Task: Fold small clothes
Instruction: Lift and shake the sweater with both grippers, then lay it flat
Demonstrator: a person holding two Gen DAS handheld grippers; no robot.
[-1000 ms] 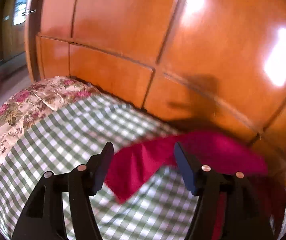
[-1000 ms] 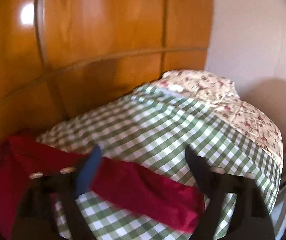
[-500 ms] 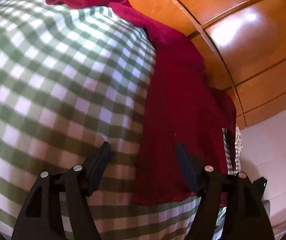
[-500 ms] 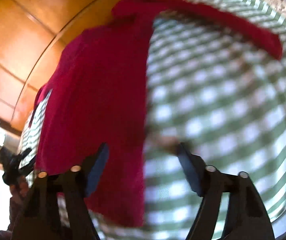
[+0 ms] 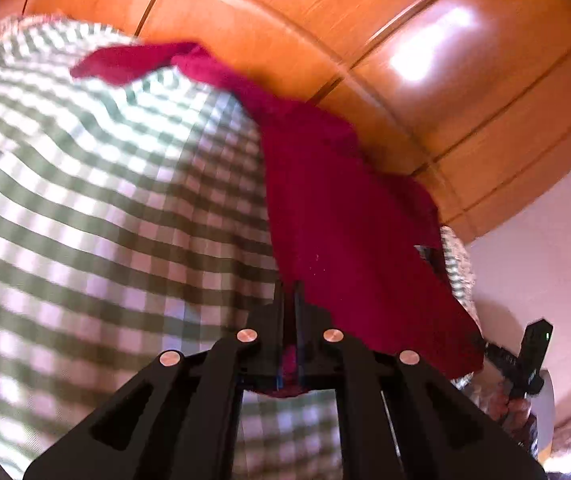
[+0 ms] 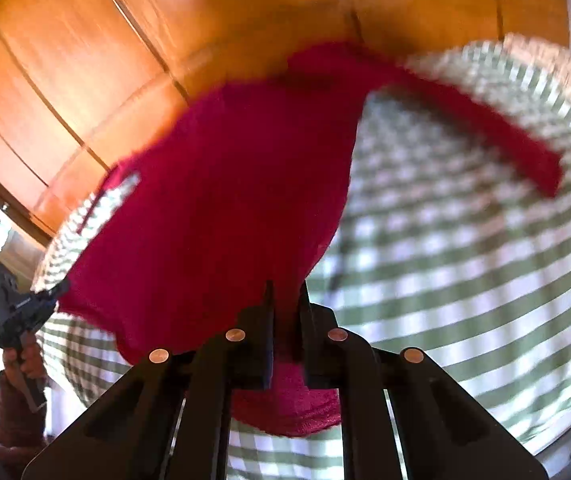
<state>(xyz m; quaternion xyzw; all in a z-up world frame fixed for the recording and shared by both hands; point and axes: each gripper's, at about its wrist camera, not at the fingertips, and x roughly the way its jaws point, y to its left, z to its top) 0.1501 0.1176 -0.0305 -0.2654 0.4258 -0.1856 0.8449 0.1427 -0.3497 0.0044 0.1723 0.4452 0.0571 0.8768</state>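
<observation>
A small red long-sleeved garment lies spread on a green-and-white checked bed cover. My left gripper is shut on its near hem at one corner. In the right wrist view the same garment fills the middle, and my right gripper is shut on the hem at the other corner. One sleeve stretches away to the far left in the left view, the other sleeve to the far right in the right view. Each view shows the other gripper at its edge.
A glossy wooden headboard or panelled wall runs behind the bed. A floral quilt edge lies at the far side of the checked cover. A pale wall stands to the right.
Both grippers dropped from the far sleeves to the near hem and closed on it. They were open half a second ago and now pinch the red fabric.
</observation>
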